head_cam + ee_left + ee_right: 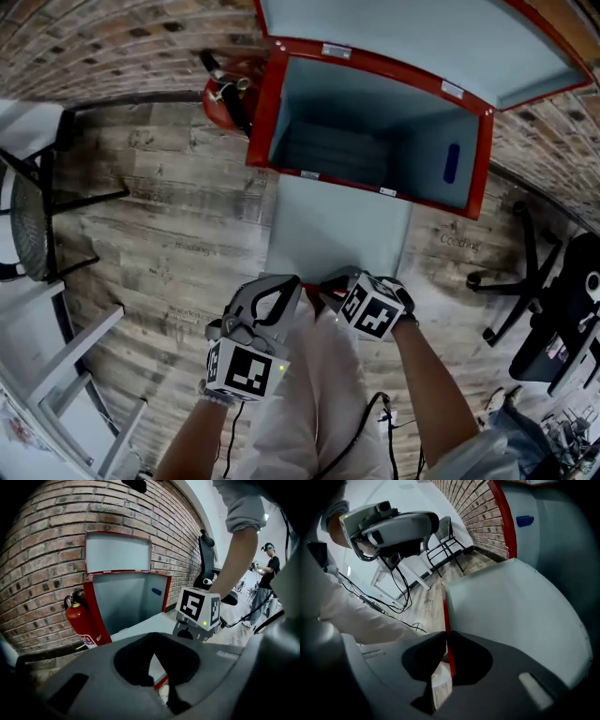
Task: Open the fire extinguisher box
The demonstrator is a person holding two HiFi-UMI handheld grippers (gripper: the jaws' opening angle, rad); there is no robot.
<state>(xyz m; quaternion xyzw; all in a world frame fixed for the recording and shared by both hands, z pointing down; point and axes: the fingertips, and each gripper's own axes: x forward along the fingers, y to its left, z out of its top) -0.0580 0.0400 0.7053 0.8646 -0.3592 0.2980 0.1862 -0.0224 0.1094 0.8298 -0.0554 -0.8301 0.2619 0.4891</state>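
The red fire extinguisher box (473, 178) stands against the brick wall with its grey inside showing. Its upper lid (422, 37) is swung up. Its lower grey door (337, 225) hangs out toward me. My right gripper (328, 283) is shut on that door's red front edge (449, 653), which runs between its two pads. My left gripper (292, 283) sits just left of it at the same edge (161, 681). Its fingertips meet, and nothing shows pinched between them. The red extinguisher (79, 620) stands on the floor left of the box.
A black metal chair (37, 206) stands at the left and white table frames (84, 375) at the lower left. An office chair base (511, 281) and black gear are at the right. Cables trail behind my legs. Another person (269, 573) stands far off.
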